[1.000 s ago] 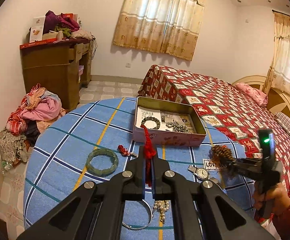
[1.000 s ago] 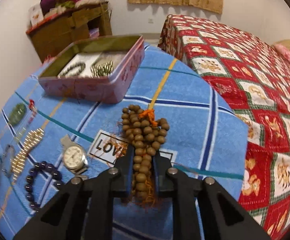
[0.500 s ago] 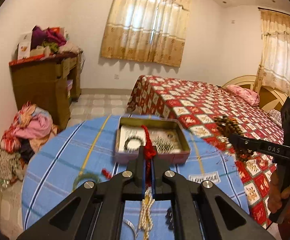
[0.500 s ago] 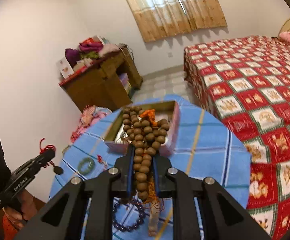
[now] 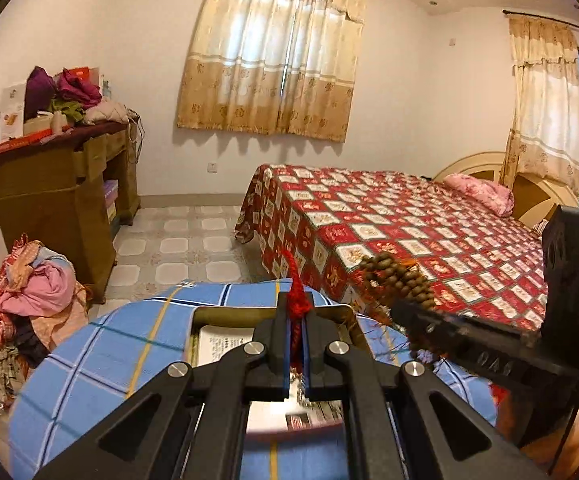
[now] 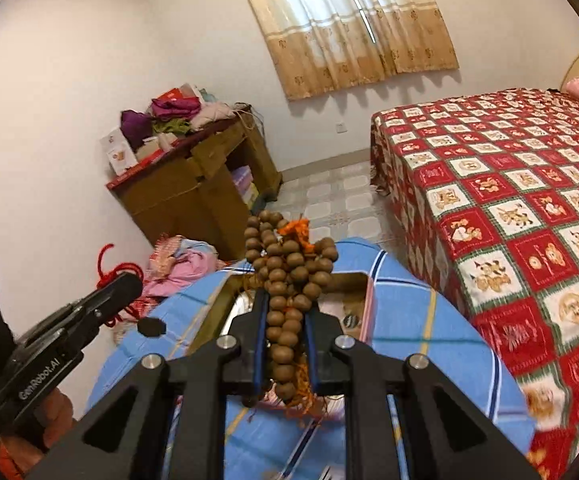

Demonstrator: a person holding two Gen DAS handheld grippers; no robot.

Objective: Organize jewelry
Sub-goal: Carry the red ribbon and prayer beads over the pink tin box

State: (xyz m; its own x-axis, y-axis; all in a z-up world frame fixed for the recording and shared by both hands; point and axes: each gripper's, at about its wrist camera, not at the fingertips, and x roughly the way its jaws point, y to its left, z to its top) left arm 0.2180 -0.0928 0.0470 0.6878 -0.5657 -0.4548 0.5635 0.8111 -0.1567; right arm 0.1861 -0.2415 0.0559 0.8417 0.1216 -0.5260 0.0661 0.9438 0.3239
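My left gripper point(image 5: 296, 307) is shut on a red cord ornament point(image 5: 294, 280) and holds it above the open metal tin point(image 5: 225, 313) on the round blue checked table point(image 5: 101, 364). My right gripper point(image 6: 285, 300) is shut on a brown wooden bead necklace point(image 6: 285, 264) with an orange tassel, also raised over the tin point(image 6: 365, 304). In the left wrist view the right gripper point(image 5: 399, 308) comes in from the right with the beads point(image 5: 397, 276). In the right wrist view the left gripper point(image 6: 129, 280) sits at the left with the red cord point(image 6: 107, 268). The tin's contents are mostly hidden.
A bed with a red patterned cover point(image 5: 389, 228) stands to the right of the table. A wooden desk piled with clothes point(image 5: 61, 176) is at the far left wall. A heap of clothes point(image 5: 29, 304) lies on the tiled floor.
Both grippers have risen and moved forward over the tin, each still holding its item. The loose jewelry on the table has dropped out of view.
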